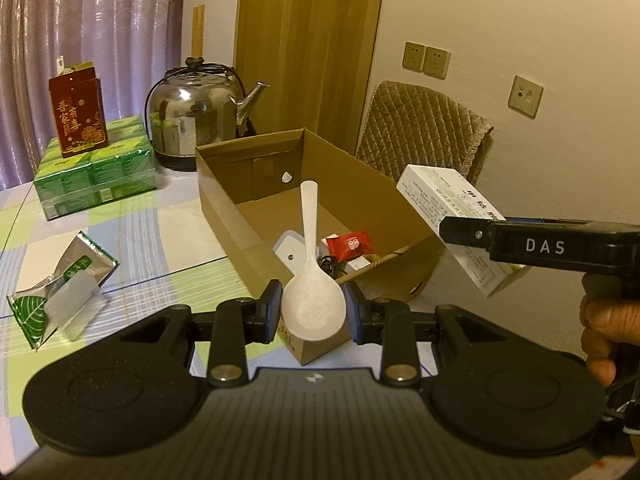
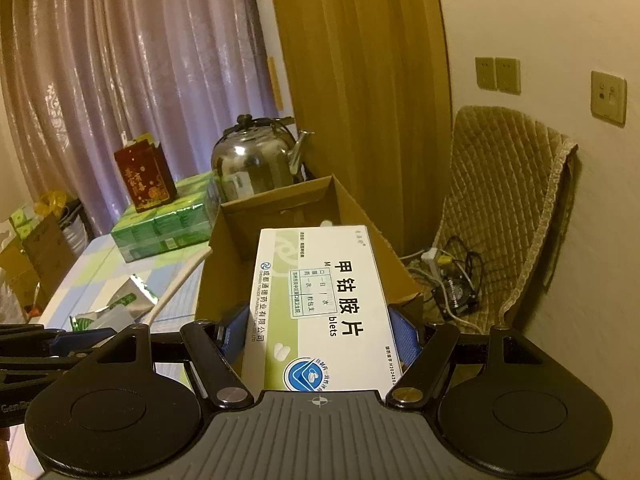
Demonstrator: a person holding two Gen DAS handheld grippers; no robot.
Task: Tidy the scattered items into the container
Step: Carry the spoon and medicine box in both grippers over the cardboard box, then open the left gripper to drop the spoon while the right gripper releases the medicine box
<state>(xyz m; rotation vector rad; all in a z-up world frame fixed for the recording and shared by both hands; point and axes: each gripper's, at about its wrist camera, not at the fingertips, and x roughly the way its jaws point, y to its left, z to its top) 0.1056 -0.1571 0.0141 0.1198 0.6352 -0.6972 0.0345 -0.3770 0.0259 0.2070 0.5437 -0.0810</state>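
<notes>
The left gripper [image 1: 313,312] is closed on the bowl of a white spoon [image 1: 311,280], whose handle points up and forward over the near end of the open cardboard box [image 1: 224,200] that stands on the checked surface [image 1: 132,240]. The right gripper [image 2: 320,332] is clamped on a white and green medicine box [image 2: 320,304] and holds it tilted above the right wall of the cardboard box – inside lies a red packet [image 1: 350,245] with other small items, and a foil pouch [image 1: 76,280] lies on the surface to the left, well apart.
</notes>
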